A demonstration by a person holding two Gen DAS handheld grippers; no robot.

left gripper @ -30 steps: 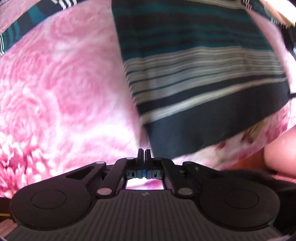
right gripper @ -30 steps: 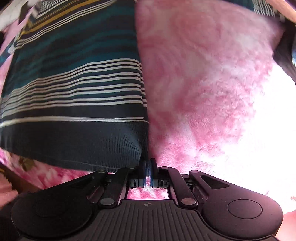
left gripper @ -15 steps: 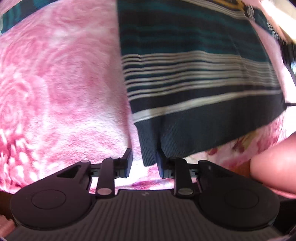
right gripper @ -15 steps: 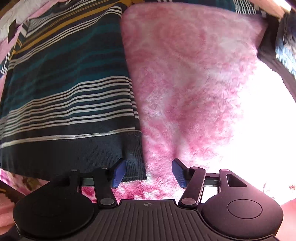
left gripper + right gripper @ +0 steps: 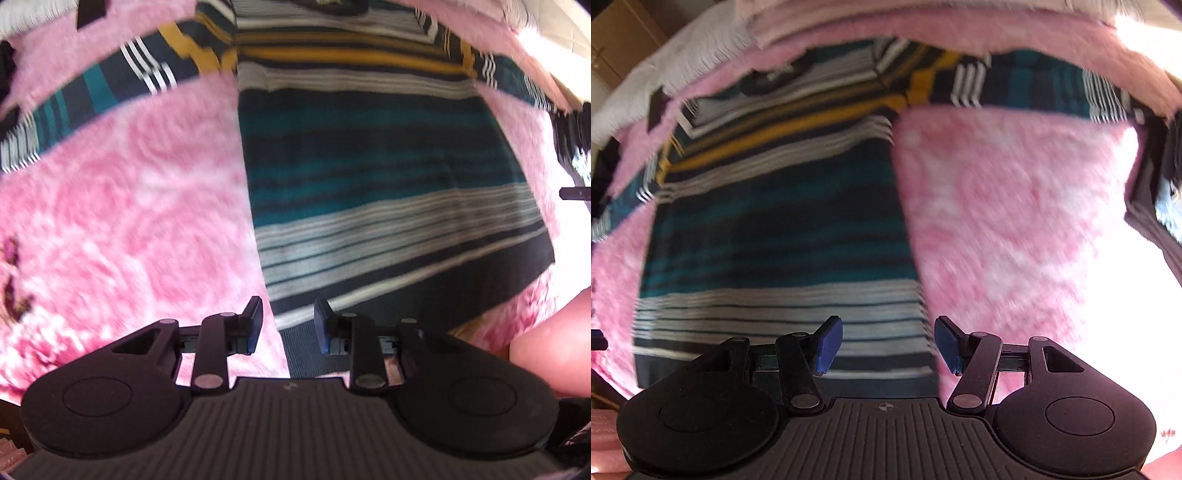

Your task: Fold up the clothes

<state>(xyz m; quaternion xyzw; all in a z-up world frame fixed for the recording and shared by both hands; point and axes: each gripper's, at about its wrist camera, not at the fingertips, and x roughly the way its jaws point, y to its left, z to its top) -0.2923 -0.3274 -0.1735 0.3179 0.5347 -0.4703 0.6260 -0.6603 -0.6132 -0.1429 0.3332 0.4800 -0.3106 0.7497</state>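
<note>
Both grippers have let go of the sweater's point(image 5: 384, 177) hem and pulled back. The left gripper point(image 5: 287, 328) and right gripper point(image 5: 888, 345) gape wide, empty. The sweater lies flat on the pink blanket point(image 5: 1015, 229), its near edge behind the grippers, everything motion-blurred.

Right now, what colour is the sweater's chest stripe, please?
Mustard yellow chest stripe, clearest in the left wrist view.

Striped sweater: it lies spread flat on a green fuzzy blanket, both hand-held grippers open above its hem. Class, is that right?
Not quite. The blanket under the striped sweater is pink, not green, as the right wrist view shows. The sweater does lie flat, with both the left hand-held gripper and right hand-held gripper open.
</note>
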